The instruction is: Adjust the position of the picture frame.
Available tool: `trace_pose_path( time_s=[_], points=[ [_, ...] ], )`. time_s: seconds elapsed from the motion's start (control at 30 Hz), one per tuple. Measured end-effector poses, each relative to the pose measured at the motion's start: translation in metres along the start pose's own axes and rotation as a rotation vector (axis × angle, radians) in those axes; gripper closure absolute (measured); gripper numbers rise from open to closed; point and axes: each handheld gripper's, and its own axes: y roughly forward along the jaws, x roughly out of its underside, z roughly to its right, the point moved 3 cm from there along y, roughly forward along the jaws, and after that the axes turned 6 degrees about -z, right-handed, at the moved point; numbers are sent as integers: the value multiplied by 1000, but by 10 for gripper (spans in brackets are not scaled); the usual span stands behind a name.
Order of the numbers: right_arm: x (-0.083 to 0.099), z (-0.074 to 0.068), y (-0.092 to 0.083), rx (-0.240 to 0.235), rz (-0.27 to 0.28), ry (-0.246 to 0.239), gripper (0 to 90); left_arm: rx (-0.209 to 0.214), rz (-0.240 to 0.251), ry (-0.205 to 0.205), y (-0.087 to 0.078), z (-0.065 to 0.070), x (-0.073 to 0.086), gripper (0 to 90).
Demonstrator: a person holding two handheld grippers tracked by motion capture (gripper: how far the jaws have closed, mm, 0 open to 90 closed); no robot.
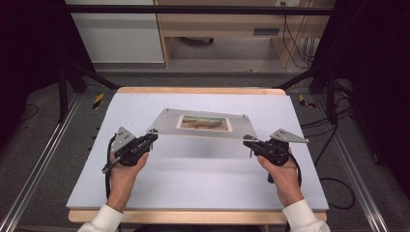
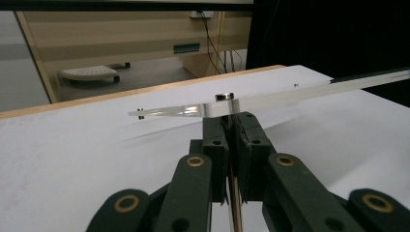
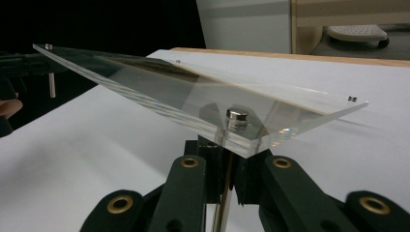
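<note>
While both claws grip near corners of the clear acrylic frame [image 1: 203, 124], it hangs lifted above the white table [image 1: 193, 179], picture facing up. Left claw [image 1: 152, 137] and right claw [image 1: 249, 142] are each closed on a corner standoff. Wooden cabinets [image 1: 232, 21] stand beyond the table.

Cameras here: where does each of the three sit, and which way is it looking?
High view: above the table's near side, facing forward and down at the clear acrylic photo frame; both forearms show.
Left gripper view: on the left hand-held gripper, looking along its jaws under the frame's corner.
Right gripper view: on the right hand-held gripper, likewise.
All share the frame and white table.
</note>
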Motion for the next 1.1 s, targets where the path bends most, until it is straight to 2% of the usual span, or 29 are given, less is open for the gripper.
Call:
trace_pose_path(
  time_s=[0.17,0.5,0.77,0.83,0.97,1.03,1.1],
  points=[
    [-2,1,11,6,-8,8,837,-13,-4,-13,7,-9,5,832],
    [-2,5,26,-3,-21,14,836,-30,2,-24,10,-18,9,832],
    [-2,10,34,9,-38,23,839,-36,-7,-22,12,-16,19,826],
    [0,11,34,19,-40,16,838,-42,-19,-6,11,-13,21,823],
    [6,11,33,32,-53,16,843,-46,-70,0,9,-8,30,823],
    [12,11,33,37,-74,11,843,-45,-97,12,8,-6,33,822],
    [18,10,32,38,-90,10,845,-45,-118,7,7,-3,37,823]
  ],
)
